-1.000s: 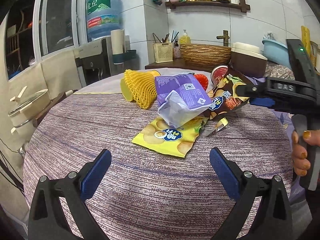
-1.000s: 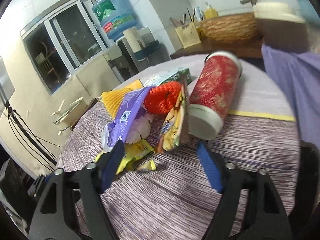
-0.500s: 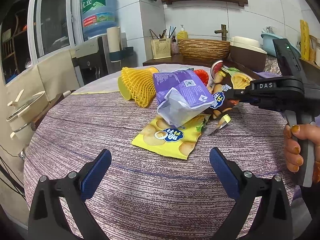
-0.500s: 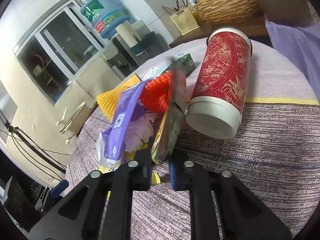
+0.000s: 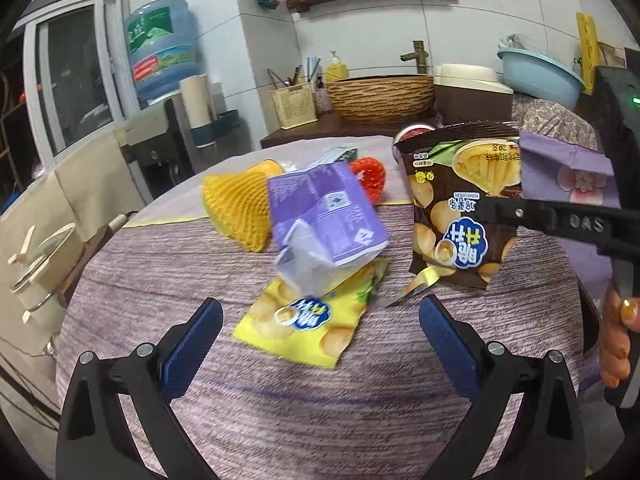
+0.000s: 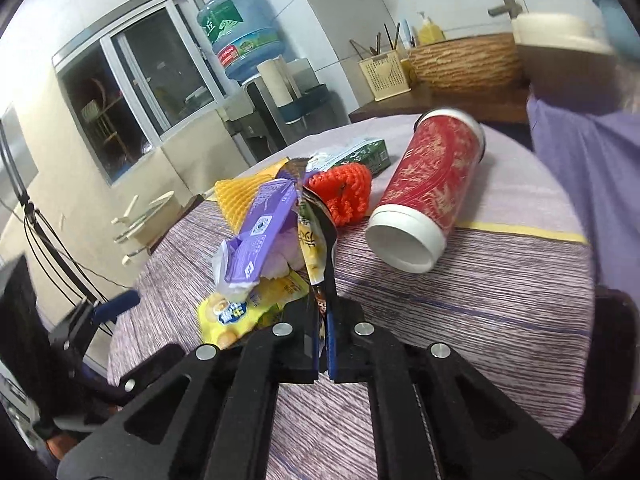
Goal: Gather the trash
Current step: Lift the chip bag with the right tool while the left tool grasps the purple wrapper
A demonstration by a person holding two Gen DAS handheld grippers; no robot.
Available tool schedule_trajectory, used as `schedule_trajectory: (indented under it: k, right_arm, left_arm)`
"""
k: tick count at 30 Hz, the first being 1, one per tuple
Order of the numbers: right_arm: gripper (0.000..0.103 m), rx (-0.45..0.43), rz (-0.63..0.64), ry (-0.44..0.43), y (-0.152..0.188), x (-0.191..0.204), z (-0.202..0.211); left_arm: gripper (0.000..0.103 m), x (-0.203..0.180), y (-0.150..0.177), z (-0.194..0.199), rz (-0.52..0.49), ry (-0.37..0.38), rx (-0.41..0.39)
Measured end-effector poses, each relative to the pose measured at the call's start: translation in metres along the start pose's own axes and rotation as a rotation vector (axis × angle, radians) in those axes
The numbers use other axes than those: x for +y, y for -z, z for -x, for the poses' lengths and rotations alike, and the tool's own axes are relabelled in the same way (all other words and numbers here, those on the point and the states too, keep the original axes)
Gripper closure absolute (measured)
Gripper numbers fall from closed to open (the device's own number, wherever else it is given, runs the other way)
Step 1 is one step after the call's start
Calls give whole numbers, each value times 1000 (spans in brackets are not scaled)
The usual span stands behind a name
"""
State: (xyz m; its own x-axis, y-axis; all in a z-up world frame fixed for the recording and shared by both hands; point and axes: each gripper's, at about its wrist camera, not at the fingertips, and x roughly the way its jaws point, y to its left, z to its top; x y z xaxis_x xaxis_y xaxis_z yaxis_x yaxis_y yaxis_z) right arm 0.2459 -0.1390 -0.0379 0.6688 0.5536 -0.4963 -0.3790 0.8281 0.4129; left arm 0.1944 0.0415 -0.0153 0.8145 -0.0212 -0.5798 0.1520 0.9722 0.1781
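Observation:
My right gripper (image 6: 323, 344) is shut on a brown chip bag (image 5: 460, 204) and holds it lifted above the table; the bag shows edge-on in the right wrist view (image 6: 320, 248). My left gripper (image 5: 320, 340) is open and empty, low over the table's near side. On the table lie a yellow chip bag (image 5: 308, 320), a purple snack bag (image 5: 320, 216), a yellow foam net (image 5: 236, 204), a red foam net (image 5: 370, 178) and a red tube can (image 6: 428, 184) on its side.
The round table has a striped purple cloth (image 5: 304, 408). A green pack (image 6: 368, 154) lies behind the nets. A water dispenser (image 5: 164, 92) stands at the back left, a counter with a wicker basket (image 5: 380, 94) behind. A purple cloth (image 5: 568, 168) hangs at the right.
My right gripper closed on the brown chip bag and lifted it up and to the right, off the pile. My left gripper stayed open and barely moved.

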Motion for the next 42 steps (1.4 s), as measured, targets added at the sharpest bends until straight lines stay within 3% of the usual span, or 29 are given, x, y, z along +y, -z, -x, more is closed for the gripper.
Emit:
schedule_trajectory:
  k: [6,14,18,22,25,27,33,34,39,42]
  right_arm:
    - [100,-38,46,22,4,0,24]
    - [100,-69,61,49,9,-6,48]
    - [100,-75,73,61,14,-7,54]
    - [100,-81,80,64,16,-7,60]
    - [100,-86,79,64,17,-9,63]
    - [100,-88,73,63,18,-10,65]
    - [100,-93,64,63,22,-10,69]
    - [100,-93,64,64,22,-10,69]
    - [100,-95,57,63,23,-12,72]
    - [100,-96,55,61,24,-12,73]
  left_arm:
    - [6,-9,-21,-31,17,20,54]
    - [11,-27,-45,-65,-16,-29,118]
    - [29,-35,-45,-83,-51,-88,162]
    - [43,-29,-44,-82,-15,-99,158]
    - [62,-23,-43,-75,9,-95,144]
    - [80,-17,-43,-73,37,-76,147]
    - [93,9,-35,-59,142,-50,117]
    - [100,14,-34,-56,164,-42,111]
    - [101,35,-20,-37,257,2,78]
    - [101,37,-12,-27,256,-9,63]
